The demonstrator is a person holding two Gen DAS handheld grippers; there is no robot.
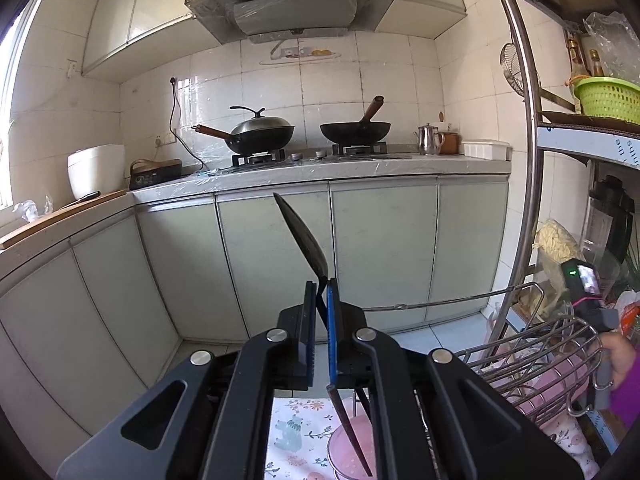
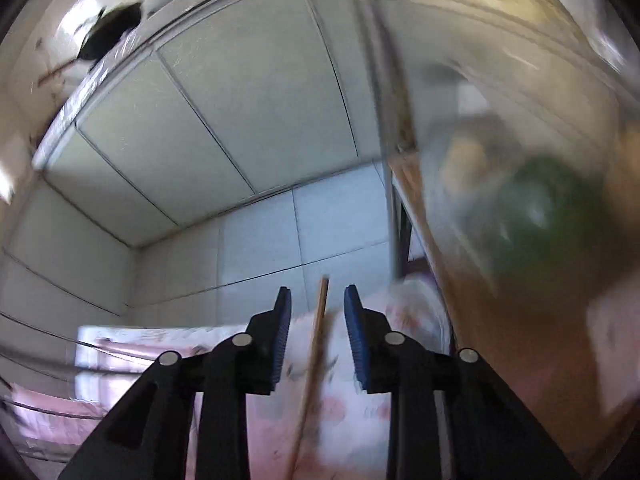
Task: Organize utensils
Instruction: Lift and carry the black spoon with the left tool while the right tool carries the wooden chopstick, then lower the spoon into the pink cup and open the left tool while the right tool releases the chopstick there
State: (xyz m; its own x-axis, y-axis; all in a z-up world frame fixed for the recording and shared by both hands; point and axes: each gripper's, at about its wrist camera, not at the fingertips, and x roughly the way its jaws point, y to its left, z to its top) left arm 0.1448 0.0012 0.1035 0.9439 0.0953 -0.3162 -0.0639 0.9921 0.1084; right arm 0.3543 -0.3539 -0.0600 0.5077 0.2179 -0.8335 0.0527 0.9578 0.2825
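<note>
1. Left gripper (image 1: 322,292) is clamped on a dark spoon (image 1: 306,240) at the neck, bowl upward, above the wire rack (image 1: 560,360).
2. Right gripper (image 2: 317,300) stands apart; a wooden stick (image 2: 316,344), likely a chopstick, lies between the pads, seemingly untouched.
3. Judgement: both utensils are light, stiff and slim; grip mid-shaft to prevent pivoting.

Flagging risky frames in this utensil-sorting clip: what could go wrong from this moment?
1. The left gripper pinches the dark spoon at its neck, handle hanging below; it could pivot or slip.
2. The right gripper stands open around a wooden stick, pads apart from it; the stick looks loose and may fall outside any holder.
3. The right view is heavily blurred, so aiming near the wire rack looks unreliable.
</note>
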